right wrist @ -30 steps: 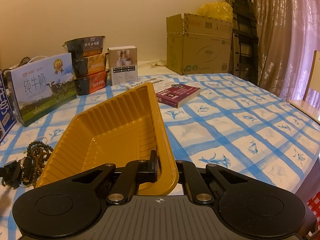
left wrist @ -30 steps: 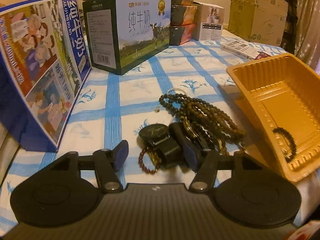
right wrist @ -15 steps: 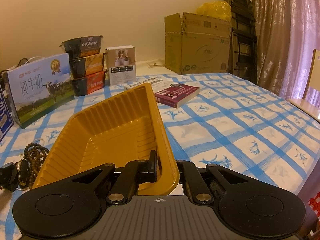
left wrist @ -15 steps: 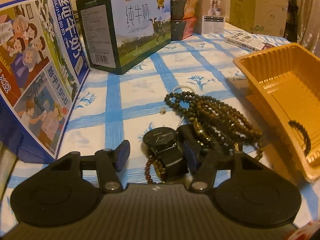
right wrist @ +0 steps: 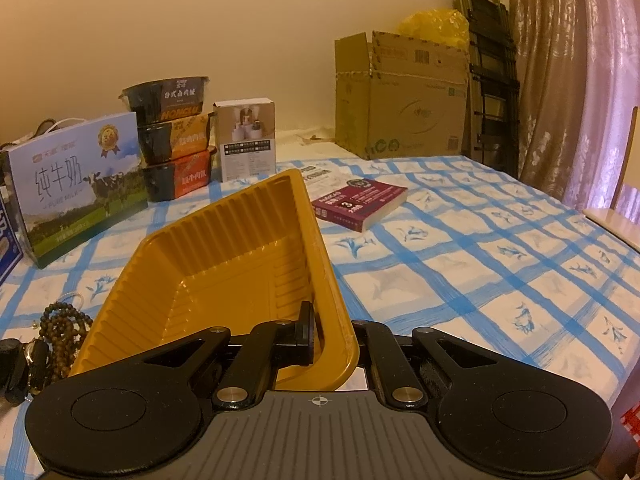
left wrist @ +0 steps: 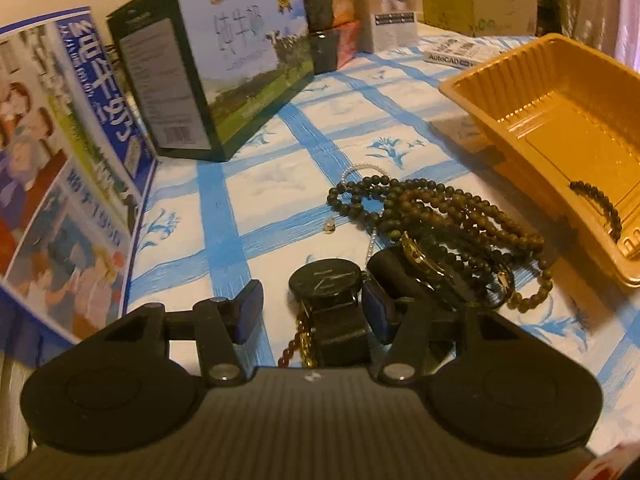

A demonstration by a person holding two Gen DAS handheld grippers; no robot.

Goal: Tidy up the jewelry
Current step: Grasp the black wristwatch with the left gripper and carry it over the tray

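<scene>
A black watch (left wrist: 324, 282) lies on the checked cloth between the fingers of my left gripper (left wrist: 312, 308). That gripper is open: the right pad is close to the watch and the left pad stands clear of it. A red bead bracelet (left wrist: 290, 350) and a gold chain (left wrist: 306, 336) lie under the strap. A heap of dark bead strands (left wrist: 440, 216) sits just beyond, with a second watch in it. My right gripper (right wrist: 330, 328) is shut on the near rim of the orange tray (right wrist: 224, 248), which is tilted. A dark bracelet (left wrist: 598, 204) lies in the tray (left wrist: 560, 92).
Two milk cartons (left wrist: 224, 76) (left wrist: 60, 168) stand to the left. Stacked noodle bowls (right wrist: 172, 136) and a white box (right wrist: 246, 140) are at the back. Books (right wrist: 360, 204) lie right of the tray. A cardboard box (right wrist: 400, 100), a ladder and a curtain stand behind.
My left gripper has come forward and down around the black watch, rolled a little, and its jaws have narrowed slightly. The right gripper has shifted slightly sideways with the tray in it.
</scene>
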